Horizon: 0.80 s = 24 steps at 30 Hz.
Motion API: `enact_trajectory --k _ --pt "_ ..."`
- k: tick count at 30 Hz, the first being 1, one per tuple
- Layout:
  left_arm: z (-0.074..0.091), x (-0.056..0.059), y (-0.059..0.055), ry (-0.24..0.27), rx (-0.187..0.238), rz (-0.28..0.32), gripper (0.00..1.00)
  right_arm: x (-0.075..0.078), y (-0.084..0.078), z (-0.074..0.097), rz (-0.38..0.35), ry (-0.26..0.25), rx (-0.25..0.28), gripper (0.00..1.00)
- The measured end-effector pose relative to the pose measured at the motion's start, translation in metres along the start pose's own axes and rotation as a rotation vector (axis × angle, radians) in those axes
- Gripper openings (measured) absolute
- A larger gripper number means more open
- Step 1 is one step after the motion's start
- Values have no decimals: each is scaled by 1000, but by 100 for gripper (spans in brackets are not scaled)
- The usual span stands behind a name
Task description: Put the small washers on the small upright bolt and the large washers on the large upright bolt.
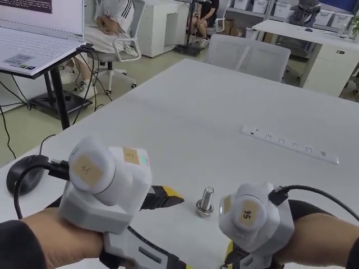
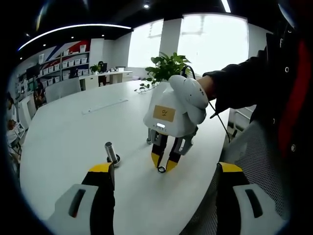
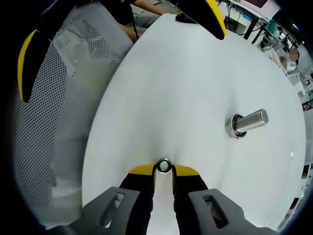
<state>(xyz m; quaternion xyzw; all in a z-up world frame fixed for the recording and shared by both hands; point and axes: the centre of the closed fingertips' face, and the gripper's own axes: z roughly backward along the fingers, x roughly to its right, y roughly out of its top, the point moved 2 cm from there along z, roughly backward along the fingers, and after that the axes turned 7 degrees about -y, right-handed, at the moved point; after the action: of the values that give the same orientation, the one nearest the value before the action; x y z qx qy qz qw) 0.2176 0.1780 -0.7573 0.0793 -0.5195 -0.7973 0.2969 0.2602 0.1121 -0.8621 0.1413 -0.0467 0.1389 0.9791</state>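
A steel bolt (image 1: pixel 205 200) stands upright on the white table (image 1: pixel 185 112), with a washer (image 3: pixel 234 126) ringing its base. My right gripper (image 3: pixel 164 169) points down at the tabletop and is shut on a small washer (image 3: pixel 164 165) pinched between its yellow tips. It hangs close to the table edge, a short way from the bolt (image 3: pixel 250 121). The left gripper view shows that same right gripper (image 2: pixel 162 166) with the washer (image 2: pixel 161 169) just above the table, the bolt (image 2: pixel 111 152) left of it. My left gripper (image 2: pixel 165 169) faces it, wide open and empty.
A white power strip (image 1: pixel 289 144) lies further back on the table. A black mouse (image 1: pixel 22 174) sits at the left edge, near a laptop (image 1: pixel 33 45) on a side stand. A mesh chair (image 3: pixel 68 122) stands at the near table edge. A potted plant (image 2: pixel 166 68) is behind my right gripper.
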Motion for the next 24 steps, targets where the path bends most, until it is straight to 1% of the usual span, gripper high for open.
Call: enact_trajectory --k 7,14,18,24 --pt "0 0 0 0 -2 -1 85 1 0 1 -18 3 9 13" --pt "0 0 1 1 1 -1 85 1 -1 1 -19 -2 3 13" --pt "-1 1 0 -1 0 -2 85 1 -8 3 -27 1 -18 13" --pt "-2 1 1 -4 -3 -6 85 3 -17 7 -52 1 -23 13"
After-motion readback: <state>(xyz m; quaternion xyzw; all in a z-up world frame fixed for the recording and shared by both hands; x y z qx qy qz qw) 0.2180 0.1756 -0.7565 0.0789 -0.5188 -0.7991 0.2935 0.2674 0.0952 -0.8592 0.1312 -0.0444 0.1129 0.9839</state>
